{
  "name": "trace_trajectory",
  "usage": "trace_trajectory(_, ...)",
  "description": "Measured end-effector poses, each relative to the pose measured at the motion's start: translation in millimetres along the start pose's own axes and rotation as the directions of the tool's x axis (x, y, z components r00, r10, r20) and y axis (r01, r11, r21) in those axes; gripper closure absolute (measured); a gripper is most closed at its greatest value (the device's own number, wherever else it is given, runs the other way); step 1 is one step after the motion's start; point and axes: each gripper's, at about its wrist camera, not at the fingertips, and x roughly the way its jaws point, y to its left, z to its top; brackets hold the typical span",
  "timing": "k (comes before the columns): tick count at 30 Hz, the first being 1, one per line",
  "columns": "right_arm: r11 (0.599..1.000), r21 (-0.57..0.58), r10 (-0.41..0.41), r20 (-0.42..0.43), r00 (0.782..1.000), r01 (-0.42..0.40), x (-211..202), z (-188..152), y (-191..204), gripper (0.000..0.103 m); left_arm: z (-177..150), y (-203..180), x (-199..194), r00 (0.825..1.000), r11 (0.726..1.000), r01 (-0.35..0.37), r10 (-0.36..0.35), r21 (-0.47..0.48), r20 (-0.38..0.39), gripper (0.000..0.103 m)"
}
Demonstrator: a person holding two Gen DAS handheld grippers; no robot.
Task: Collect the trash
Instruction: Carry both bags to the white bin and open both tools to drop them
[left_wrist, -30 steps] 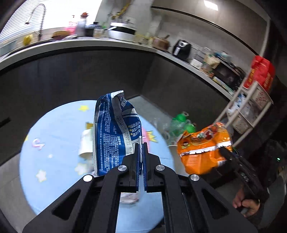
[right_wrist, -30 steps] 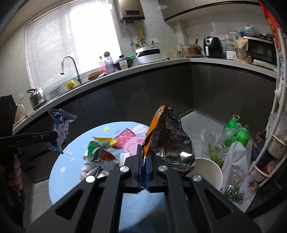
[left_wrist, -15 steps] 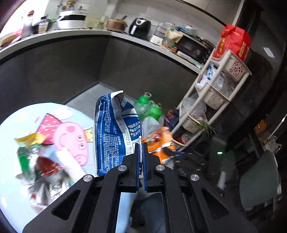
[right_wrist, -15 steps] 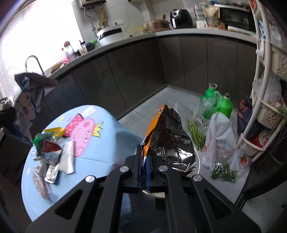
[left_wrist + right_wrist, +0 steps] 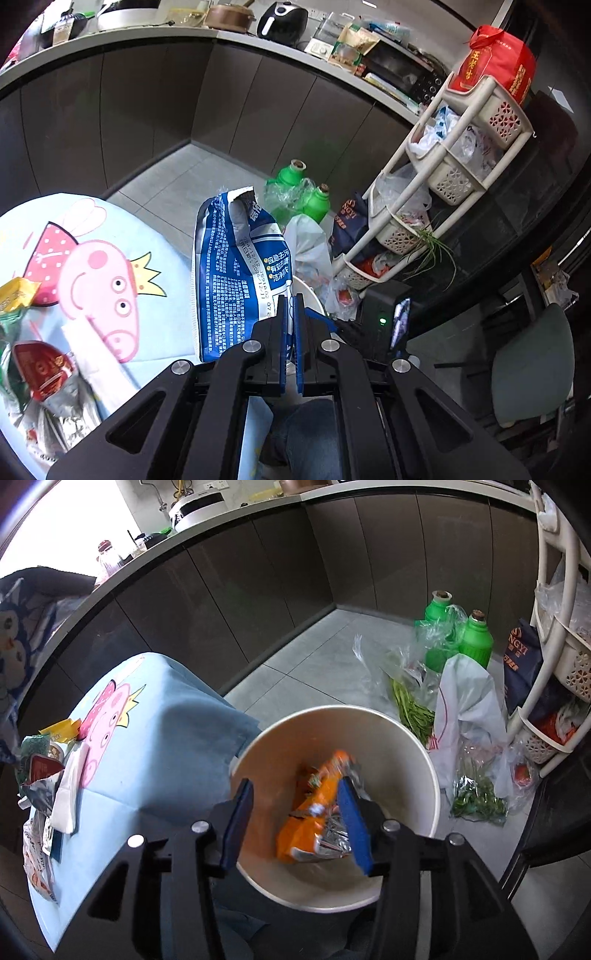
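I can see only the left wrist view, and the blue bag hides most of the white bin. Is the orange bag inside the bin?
Observer: Yes. In the right wrist view the orange bag lies inside the white bin.
Operator: Does the right gripper hold it?
Observer: No. The right gripper is above the bin. Its jaws are opening and the pads do not press the bag.
Operator: Is there other trash in the bin?
Observer: None that shows, but the gripper hides part of the bin's floor.
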Motion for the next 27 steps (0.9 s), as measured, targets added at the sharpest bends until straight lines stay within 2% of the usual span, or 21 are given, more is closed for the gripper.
trace_trajectory(7, 0.999, -0.008, -0.050, 0.034, 0.998, 0.051, -22.6, -8.3, -21.7, 0.054, 2.9, -7.2, 47.0, 0.997, 0.999, 0.029, -0.026, 0.034, -0.068, 0.100)
trace_trajectory(11, 0.993, -0.046, -0.104, 0.038, 0.994, 0.106, -26.6, -13.3, -27.9, 0.054, 0.2, -10.9, 85.2, 0.989, 0.997, 0.058, -0.050, 0.051, -0.140, 0.100)
trace_trajectory(15, 0.992, -0.046, -0.114, 0.030, 0.993, 0.116, -26.4, -16.4, -34.5, 0.054, -4.1, -12.5, 118.3, 0.978, 0.995, 0.068, -0.053, 0.069, -0.202, 0.097)
trace_trajectory(18, 0.991, -0.048, -0.123, 0.031, 0.992, 0.124, -26.2, -17.2, -36.8, 0.054, -6.5, -8.2, 136.2, 0.978, 0.997, 0.030, -0.015, 0.068, -0.209, 0.086)
trace_trajectory(20, 0.990, -0.061, -0.124, 0.030, 0.992, 0.126, -24.9, -17.8, -37.1, 0.054, -6.3, -4.5, 140.4, 0.979, 0.998, 0.013, -0.001, 0.059, -0.205, 0.065)
trace_trajectory(24, 0.989, -0.067, -0.128, 0.022, 0.992, 0.129, -23.2, -19.5, -38.1, 0.050, -2.0, 3.6, 126.1, 0.989, 0.998, -0.046, 0.051, 0.041, -0.137, 0.042)
trace_trajectory(26, 0.989, -0.066, -0.127, 0.025, 0.992, 0.129, -24.4, -17.8, -36.6, 0.042, 0.9, 5.6, 112.5, 0.993, 0.996, -0.085, 0.087, 0.032, -0.081, 0.024)
trace_trajectory(27, 0.989, -0.069, -0.127, 0.031, 0.991, 0.129, -26.5, -16.5, -34.9, 0.039, 2.3, 5.7, 103.1, 0.993, 0.994, -0.107, 0.108, 0.026, -0.046, 0.020)
